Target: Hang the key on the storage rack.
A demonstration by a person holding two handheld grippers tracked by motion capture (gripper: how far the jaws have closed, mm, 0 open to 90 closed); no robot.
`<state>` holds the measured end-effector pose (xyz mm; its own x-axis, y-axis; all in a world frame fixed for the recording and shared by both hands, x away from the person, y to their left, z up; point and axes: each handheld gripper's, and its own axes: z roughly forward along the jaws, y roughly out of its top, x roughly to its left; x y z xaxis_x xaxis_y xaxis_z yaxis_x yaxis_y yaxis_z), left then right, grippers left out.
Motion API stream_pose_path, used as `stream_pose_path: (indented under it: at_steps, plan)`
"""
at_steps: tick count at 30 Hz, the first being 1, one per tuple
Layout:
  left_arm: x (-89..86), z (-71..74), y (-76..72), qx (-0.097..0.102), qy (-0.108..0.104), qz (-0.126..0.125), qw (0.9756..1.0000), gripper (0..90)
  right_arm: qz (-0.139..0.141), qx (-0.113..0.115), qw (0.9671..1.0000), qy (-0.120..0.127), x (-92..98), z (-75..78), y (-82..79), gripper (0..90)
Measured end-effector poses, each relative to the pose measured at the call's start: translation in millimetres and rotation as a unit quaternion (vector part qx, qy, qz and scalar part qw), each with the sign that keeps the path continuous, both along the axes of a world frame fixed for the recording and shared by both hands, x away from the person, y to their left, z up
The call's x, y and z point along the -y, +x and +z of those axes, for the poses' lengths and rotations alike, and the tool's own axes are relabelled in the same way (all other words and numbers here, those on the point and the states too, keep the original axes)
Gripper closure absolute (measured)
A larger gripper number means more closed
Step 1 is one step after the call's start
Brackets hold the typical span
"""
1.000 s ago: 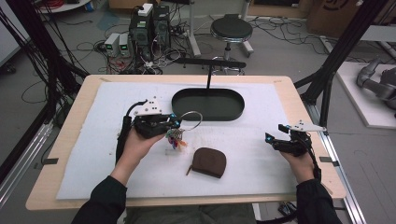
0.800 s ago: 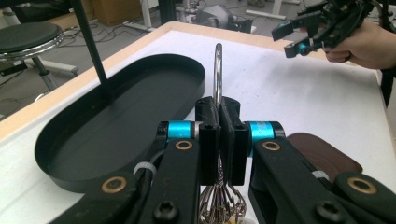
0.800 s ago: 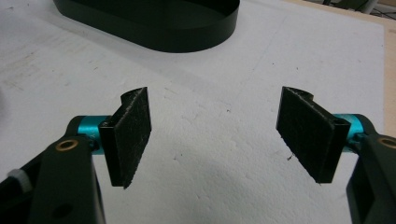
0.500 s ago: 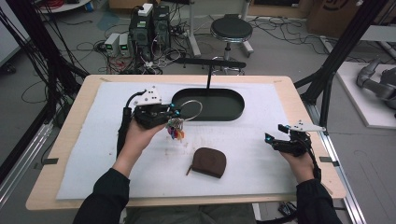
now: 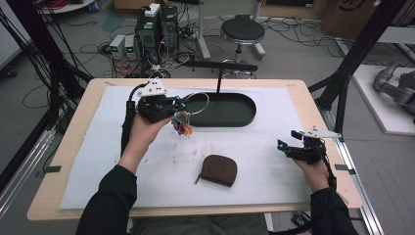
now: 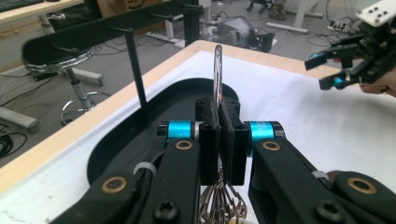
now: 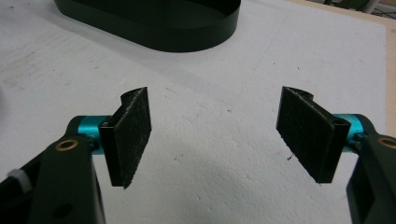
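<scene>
My left gripper (image 5: 182, 104) is shut on a large metal key ring (image 5: 196, 103) and holds it in the air beside the left end of the black oval tray (image 5: 244, 120). A bunch of keys with coloured tags (image 5: 181, 126) dangles below the jaws. In the left gripper view the ring (image 6: 217, 70) stands edge-on between the closed pads (image 6: 210, 135), and the keys (image 6: 220, 205) hang beneath. My right gripper (image 5: 286, 148) rests low over the white mat at the right, open with nothing between its pads (image 7: 131, 135).
A brown zipped pouch (image 5: 219, 170) lies on the white mat (image 5: 274, 181) in front of the tray. A thin black post with a crossbar (image 5: 219, 73) rises behind the tray. A stool (image 5: 241, 30) and computer gear stand on the floor beyond the table.
My left gripper has lifted the key ring and carried it away from me and to the right, up to the tray's left end. The right gripper has stayed put.
</scene>
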<state>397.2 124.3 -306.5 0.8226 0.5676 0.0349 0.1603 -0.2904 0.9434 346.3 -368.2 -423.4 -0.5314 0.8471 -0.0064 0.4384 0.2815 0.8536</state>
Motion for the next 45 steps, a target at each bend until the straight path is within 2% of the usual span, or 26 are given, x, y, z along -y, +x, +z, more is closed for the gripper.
stream_pose_path:
  at_steps: [4, 12, 16, 21, 24, 27, 40, 45]
  plan:
    - [-1.5, 5.3, 8.5, 0.001, -0.007, 0.011, 0.9999, 86.4, -0.001, -0.001, 1.0000, 0.001, -0.4, -0.3, 0.3, 27.1]
    - [-1.7, 13.5, 22.4, 0.004, -0.008, 0.028, 0.9996, 86.4, 0.000, -0.001, 1.0000, 0.001, -0.4, -0.4, 0.4, 27.1]
    - [-1.8, 15.0, 29.8, 0.005, -0.017, 0.040, 0.9990, 86.4, 0.000, -0.001, 1.0000, 0.001, -0.3, -0.5, 0.7, 27.1]
    - [-0.9, 12.6, 38.7, 0.000, -0.017, 0.052, 0.9985, 86.4, 0.001, -0.001, 1.0000, 0.001, 0.1, -0.5, 0.9, 27.1]
    - [-1.3, 10.7, 44.8, 0.004, -0.019, 0.056, 0.9982, 86.4, 0.000, -0.001, 1.0000, 0.002, 0.0, -0.4, 0.6, 27.1]
    - [-1.8, 7.7, 50.9, -0.001, -0.030, 0.061, 0.9977, 86.4, 0.001, -0.001, 1.0000, 0.002, 0.0, -0.5, 0.8, 27.1]
    - [6.2, 4.2, 75.1, 0.002, -0.026, 0.073, 0.9970, 86.4, 0.001, -0.002, 1.0000, 0.002, 0.1, -0.7, 1.2, 27.1]
    - [3.3, -3.6, 84.4, -0.010, -0.036, 0.085, 0.9957, 86.4, 0.000, -0.002, 1.0000, 0.002, 0.3, -1.1, 1.8, 27.1]
